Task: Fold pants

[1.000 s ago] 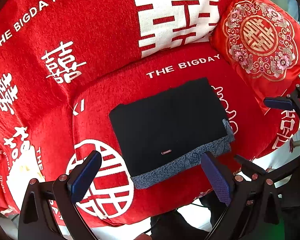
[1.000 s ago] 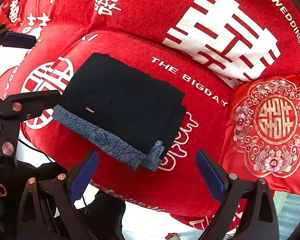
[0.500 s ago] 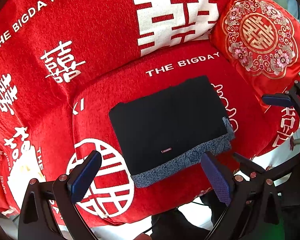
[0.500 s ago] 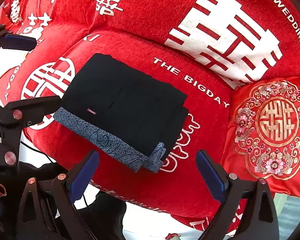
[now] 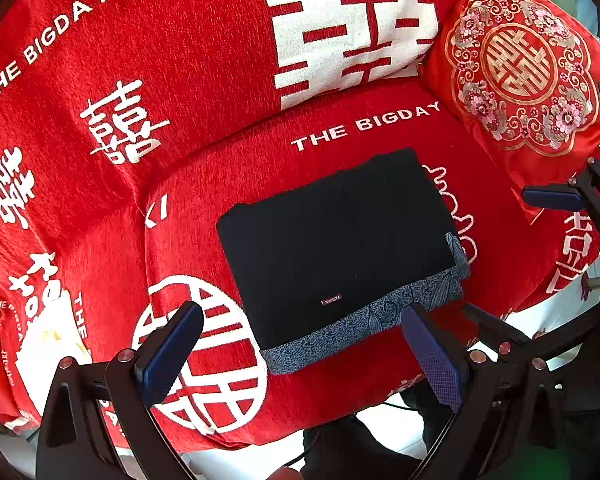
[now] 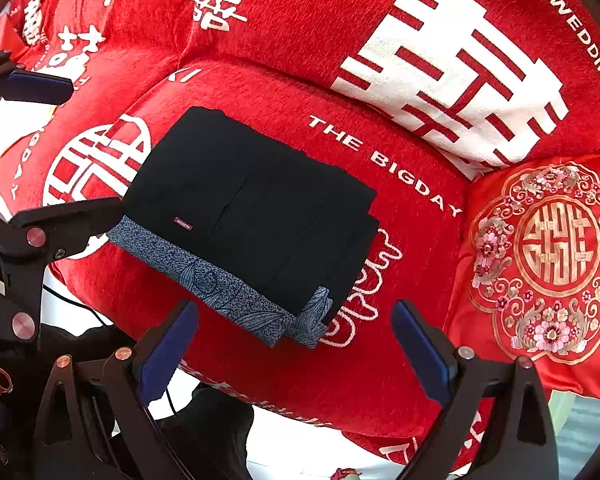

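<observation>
Over the last second almost nothing has shifted: your left gripper point(image 5: 300, 354) has stayed back at the near edge of the seat cushion point(image 5: 228, 184) with its jaws spread wide and nothing between them. The view has only drifted slightly. Its blue pads point(image 5: 168, 354) frame the near edge of the pants point(image 5: 336, 248) without touching them.

The pants themselves have not moved. They lie in the middle of the red seat cushion as a compact black rectangle, several layers stacked, with a blue-grey patterned band point(image 6: 220, 280) along the near edge and a small red label point(image 6: 183, 226) just above it. To me, that stillness reads as the folding being done, or very nearly so.

Further right, your right gripper point(image 6: 296, 350) is likewise released, jaws wide apart, hanging in front of the bundle's right corner, where the layers step out a little unevenly. If you want a tidier finish, that corner looks like the one place worth squaring. The embroidered cushion point(image 6: 548, 256) sits at the far right, apart from the pants.
</observation>
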### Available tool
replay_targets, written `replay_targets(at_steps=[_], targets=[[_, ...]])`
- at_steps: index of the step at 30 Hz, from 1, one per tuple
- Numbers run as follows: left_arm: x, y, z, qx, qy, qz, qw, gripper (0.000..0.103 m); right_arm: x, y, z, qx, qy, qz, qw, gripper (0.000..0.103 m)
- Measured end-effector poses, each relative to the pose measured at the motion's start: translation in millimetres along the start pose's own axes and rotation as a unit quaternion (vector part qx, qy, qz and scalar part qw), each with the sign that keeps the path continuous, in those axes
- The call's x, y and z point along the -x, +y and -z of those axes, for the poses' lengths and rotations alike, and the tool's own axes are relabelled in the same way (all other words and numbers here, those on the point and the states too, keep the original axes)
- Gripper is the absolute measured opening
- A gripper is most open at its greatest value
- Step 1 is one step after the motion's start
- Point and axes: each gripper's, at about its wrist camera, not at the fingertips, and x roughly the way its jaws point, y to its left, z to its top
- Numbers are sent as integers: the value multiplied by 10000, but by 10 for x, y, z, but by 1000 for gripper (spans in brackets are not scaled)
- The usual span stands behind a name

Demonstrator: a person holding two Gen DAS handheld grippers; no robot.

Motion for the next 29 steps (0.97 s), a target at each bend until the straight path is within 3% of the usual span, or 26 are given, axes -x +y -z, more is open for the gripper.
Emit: replay_targets(at_steps=[22,29], targets=[[-61,-1,-29,149,121,303,9994,100,-28,-36,-13,22,1,-32,10000,98],[-27,-16,-28,153,27,189,9997,100,-48,-28,4,-1,2,-58,10000,98]])
